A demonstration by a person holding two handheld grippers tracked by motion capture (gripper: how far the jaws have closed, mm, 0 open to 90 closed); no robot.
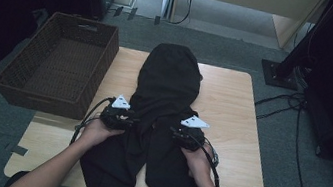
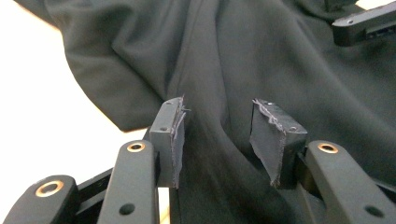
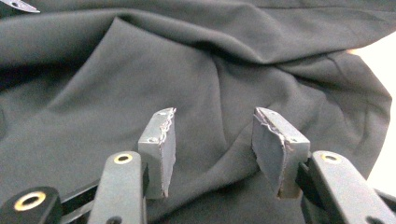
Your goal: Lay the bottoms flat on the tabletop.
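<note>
- With the black garment (image 1: 162,123) spread down the middle of the worktop (image 1: 226,100), both hands sit low on it, one to each side.
- Left gripper (image 1: 119,116): jaws spread apart, nothing pinched; in the left gripper view the cloth (image 2: 233,70) lies just beyond and beneath the pads (image 2: 176,135), with a fold running up between them.
- Right gripper (image 1: 189,136): jaws likewise spread, pads (image 3: 164,149) hovering over wrinkled fabric (image 3: 187,70), not biting it.
- Far end of the garment, rounded like a hood, lies well ahead of both grippers; the near end hangs off the edge toward the person.
- Wicker basket (image 1: 58,63), out to the left gripper's far side, holds nothing yet.
- My read: early going. The garment looks laid out but still rumpled, so folding and any move into the basket remain.
</note>
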